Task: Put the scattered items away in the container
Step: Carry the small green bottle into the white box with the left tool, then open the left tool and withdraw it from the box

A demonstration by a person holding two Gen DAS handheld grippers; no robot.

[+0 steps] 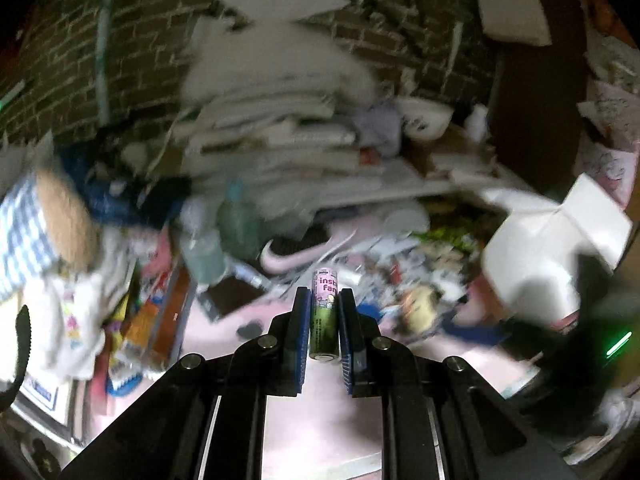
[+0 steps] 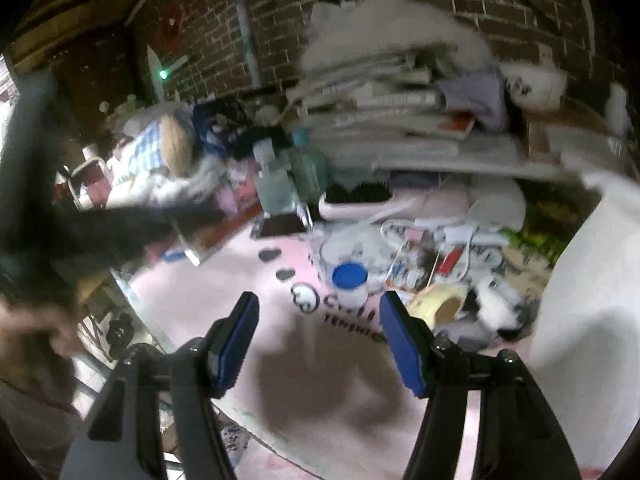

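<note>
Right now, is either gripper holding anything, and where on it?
The left gripper pinches a small pink-and-green tube across its middle, lengthwise between the pads. The right gripper is open and holds nothing.

Brick wall (image 2: 500, 12) behind; stacked books (image 2: 384, 112).

Motion blur smears the paper stack (image 1: 276, 128) against the brick wall, its titles unreadable. Right of that stack, the white container (image 1: 552, 248) is cut off by its own dark shadow.
</note>
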